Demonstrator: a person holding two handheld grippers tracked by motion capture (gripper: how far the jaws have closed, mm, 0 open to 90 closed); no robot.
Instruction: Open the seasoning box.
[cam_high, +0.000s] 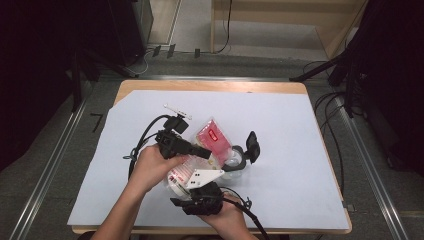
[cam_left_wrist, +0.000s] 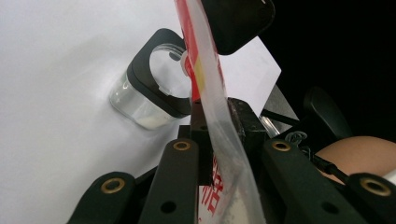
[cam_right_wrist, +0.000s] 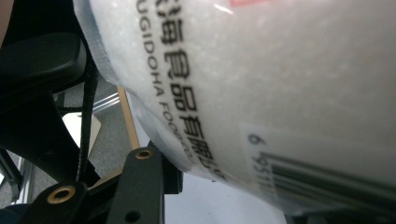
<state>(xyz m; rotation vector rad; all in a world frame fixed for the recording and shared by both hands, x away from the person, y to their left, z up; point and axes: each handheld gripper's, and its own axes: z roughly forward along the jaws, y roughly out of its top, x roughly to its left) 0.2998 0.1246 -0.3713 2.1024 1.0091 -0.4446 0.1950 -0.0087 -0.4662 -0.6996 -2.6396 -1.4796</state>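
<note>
A clear plastic bag of white powder with a red label (cam_high: 212, 137) is held over the table between both hands. My left gripper (cam_high: 205, 152) is shut on the bag's thin edge (cam_left_wrist: 205, 70), and its jaws pinch the film at the left gripper (cam_left_wrist: 222, 112) tips. My right gripper (cam_high: 189, 184), under its grey plate, grips the bag's lower end. The printed side with a barcode (cam_right_wrist: 280, 70) lies close across the right gripper (cam_right_wrist: 224, 186). A clear jar with a black collar (cam_high: 234, 161) stands open just right of the bag, its lid (cam_high: 252, 145) flipped up. The jar (cam_left_wrist: 140, 107) holds some white powder.
A pale sheet (cam_high: 290, 125) covers most of the wooden table (cam_high: 215, 86). A small white object (cam_high: 177, 111) lies behind the left hand. Cables trail from both grippers. Dark stands and cables flank the table on the floor.
</note>
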